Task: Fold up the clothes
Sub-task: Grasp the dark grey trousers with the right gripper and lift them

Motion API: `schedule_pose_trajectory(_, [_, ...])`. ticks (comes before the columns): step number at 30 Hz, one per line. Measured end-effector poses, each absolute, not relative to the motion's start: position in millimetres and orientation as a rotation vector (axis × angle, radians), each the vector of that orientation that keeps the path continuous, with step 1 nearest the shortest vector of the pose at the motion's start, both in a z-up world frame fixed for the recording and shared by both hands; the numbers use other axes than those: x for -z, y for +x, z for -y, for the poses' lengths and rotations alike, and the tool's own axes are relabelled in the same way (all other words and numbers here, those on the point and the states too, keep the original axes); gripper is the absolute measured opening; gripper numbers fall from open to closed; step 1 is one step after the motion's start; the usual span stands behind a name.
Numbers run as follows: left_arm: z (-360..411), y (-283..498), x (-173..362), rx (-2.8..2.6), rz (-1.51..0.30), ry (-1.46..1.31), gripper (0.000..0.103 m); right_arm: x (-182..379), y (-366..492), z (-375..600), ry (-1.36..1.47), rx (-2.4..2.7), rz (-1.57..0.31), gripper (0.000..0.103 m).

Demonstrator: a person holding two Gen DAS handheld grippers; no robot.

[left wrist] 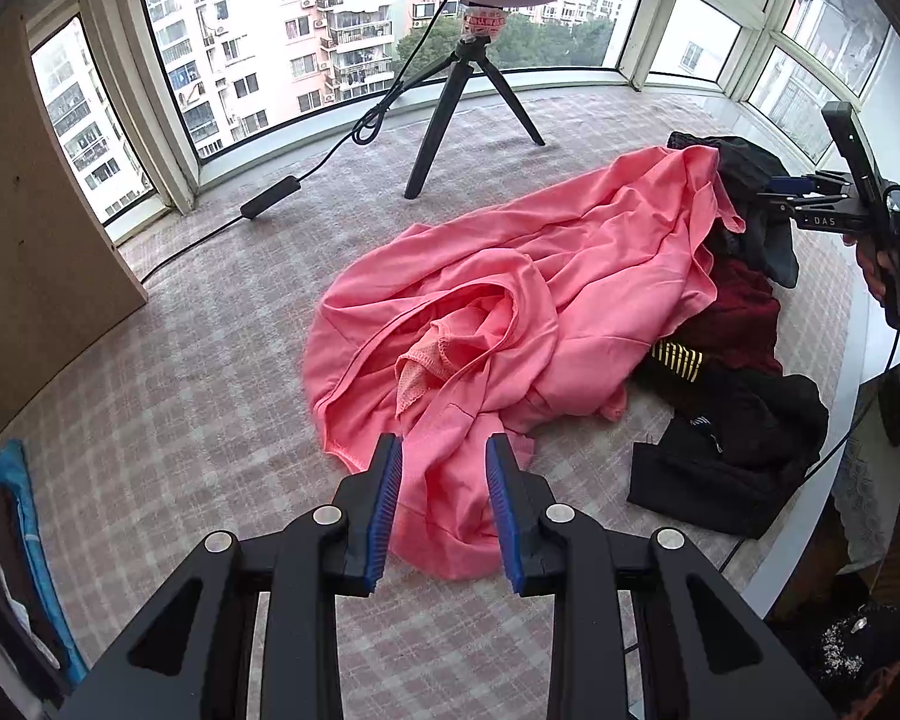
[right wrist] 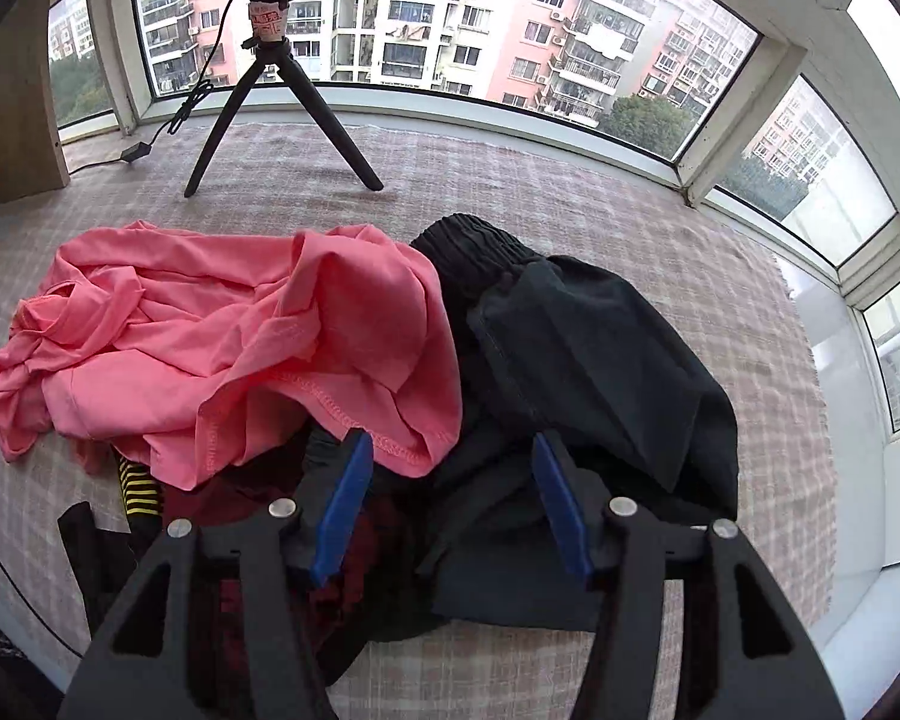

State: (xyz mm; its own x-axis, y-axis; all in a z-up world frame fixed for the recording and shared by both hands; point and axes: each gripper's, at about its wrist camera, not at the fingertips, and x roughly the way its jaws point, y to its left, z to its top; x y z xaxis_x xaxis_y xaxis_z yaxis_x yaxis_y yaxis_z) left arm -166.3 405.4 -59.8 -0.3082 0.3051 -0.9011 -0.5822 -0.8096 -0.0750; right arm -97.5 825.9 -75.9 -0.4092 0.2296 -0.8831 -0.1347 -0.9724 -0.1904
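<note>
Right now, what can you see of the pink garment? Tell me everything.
The pink garment is thin, smooth knit with stitched hems and a mesh patch showing in an opening. It lies crumpled and unfolded on the checked cloth, its far edge draped over the dark clothes pile. One end lies between the open left tongs; the right tongs stand open beside its hem.

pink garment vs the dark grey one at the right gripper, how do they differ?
The pink garment sprawls wide across the checked cloth; the dark grey garment sits bunched on the dark pile. Pink drapes over the pile's edge and lies between the open left gripper fingers. Both lie crumpled, unfolded.
</note>
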Motion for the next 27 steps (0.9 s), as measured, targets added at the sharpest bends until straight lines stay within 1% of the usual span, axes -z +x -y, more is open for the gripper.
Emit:
schedule_pose_trajectory(4, [-418, -166, 65, -2.107, -0.375, -1.396, 0.028, 79, -95, -831, -1.492, -2.456, 0.102, 0.056])
schedule_pose_trajectory(6, [-422, -164, 64, -2.096, -0.383, -1.39, 0.028, 77, -109, -827, -1.426, -2.475, 0.126, 0.067])
schedule_pose_trajectory(8, [-421, -162, 61, -2.1, -0.381, -1.381, 0.028, 83, -137, -818, -1.402, -2.475, 0.225, 0.071])
schedule_pose_trajectory(10, [-420, -161, 57, -2.103, -0.378, -1.372, 0.028, 97, -164, -812, -1.435, -2.439, 0.304, 0.071])
schedule_pose_trajectory(11, [-420, -160, 55, -2.105, -0.377, -1.367, 0.028, 105, -174, -811, -1.465, -2.435, 0.297, 0.068])
schedule_pose_trajectory(12, [-419, -159, 53, -2.106, -0.375, -1.363, 0.028, 109, -181, -811, -1.515, -2.451, 0.224, 0.036])
schedule_pose_trajectory(13, [-419, -158, 51, -2.108, -0.374, -1.358, 0.028, 113, -187, -811, -1.563, -2.466, 0.148, 0.013])
schedule_pose_trajectory(14, [-416, -159, 52, -2.115, -0.373, -1.362, 0.028, 109, -189, -808, -1.588, -2.523, 0.036, 0.003])
schedule_pose_trajectory(15, [-412, -161, 53, -2.122, -0.369, -1.372, 0.028, 105, -191, -806, -1.61, -2.576, -0.077, 0.003])
schedule_pose_trajectory(18, [-405, -166, 59, -2.135, -0.359, -1.405, 0.028, 70, -190, -771, -1.572, -2.765, -0.137, 0.003])
schedule_pose_trajectory(19, [-403, -168, 61, -2.138, -0.355, -1.416, 0.028, 58, -190, -758, -1.569, -2.831, -0.146, 0.004])
schedule_pose_trajectory(20, [-402, -169, 63, -2.138, -0.353, -1.423, 0.028, 48, -189, -748, -1.58, -2.896, -0.168, 0.007])
schedule_pose_trajectory(21, [-401, -169, 64, -2.136, -0.352, -1.429, 0.028, 41, -188, -742, -1.582, -2.894, -0.133, 0.027])
schedule_pose_trajectory(22, [-401, -169, 65, -2.134, -0.354, -1.429, 0.028, 33, -186, -736, -1.582, -2.891, -0.098, 0.043])
schedule_pose_trajectory(23, [-401, -167, 65, -2.13, -0.356, -1.427, 0.028, 27, -181, -738, -1.535, -2.87, -0.051, 0.064])
schedule_pose_trajectory(24, [-401, -166, 65, -2.126, -0.357, -1.423, 0.028, 22, -174, -745, -1.48, -2.869, -0.025, 0.064])
schedule_pose_trajectory(27, [-401, -164, 65, -2.12, -0.357, -1.419, 0.028, 24, -148, -785, -1.439, -2.766, -0.045, 0.064])
